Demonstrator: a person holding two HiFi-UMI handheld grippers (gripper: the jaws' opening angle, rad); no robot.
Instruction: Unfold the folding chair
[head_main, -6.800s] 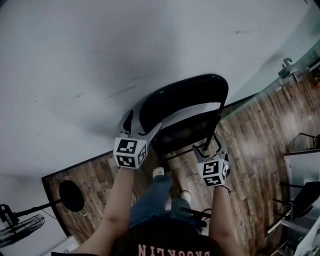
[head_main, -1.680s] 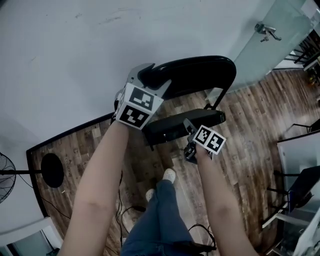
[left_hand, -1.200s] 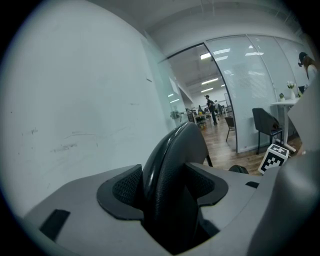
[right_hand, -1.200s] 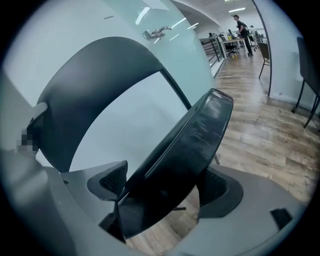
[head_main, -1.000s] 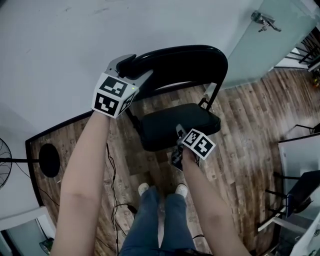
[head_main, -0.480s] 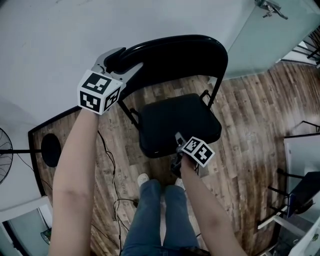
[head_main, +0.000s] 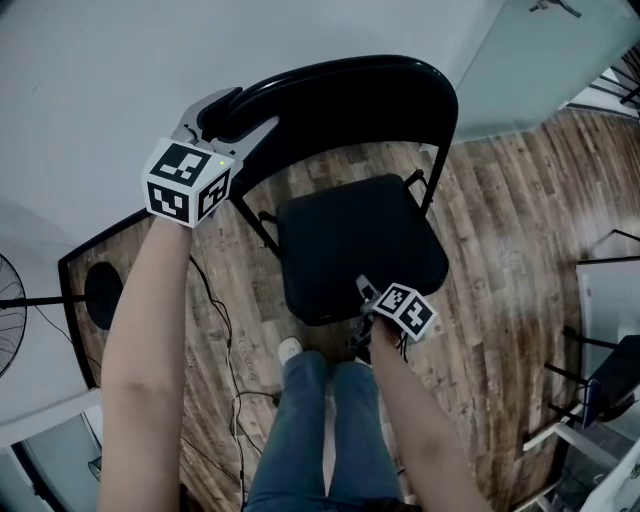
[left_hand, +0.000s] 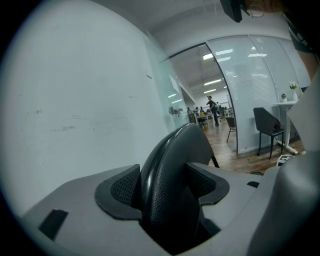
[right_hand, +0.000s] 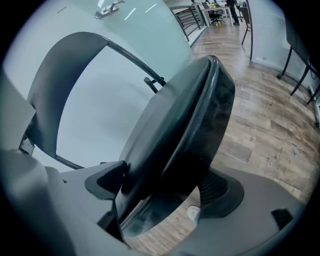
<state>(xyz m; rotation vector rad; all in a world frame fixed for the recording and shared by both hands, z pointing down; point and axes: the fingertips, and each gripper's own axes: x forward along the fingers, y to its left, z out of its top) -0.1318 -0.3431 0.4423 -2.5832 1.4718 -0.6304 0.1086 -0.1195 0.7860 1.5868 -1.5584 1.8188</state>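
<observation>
Chair (head_main: 385, 265) stands on the wooden floor (head_main: 500, 230) with its seat (head_main: 330, 230) lying nearly flat. Most of the legs are hidden under that seat. My left claw (head_main: 232, 108) is clamped on the top corner of the backrest (head_main: 350, 85), pads pressed to both faces. My right claw (head_main: 364, 296) straddles the seat's front edge. Its jaws have just been easing wider, though the pads still meet the rim. From the head view, its marker cube covers them.
</observation>
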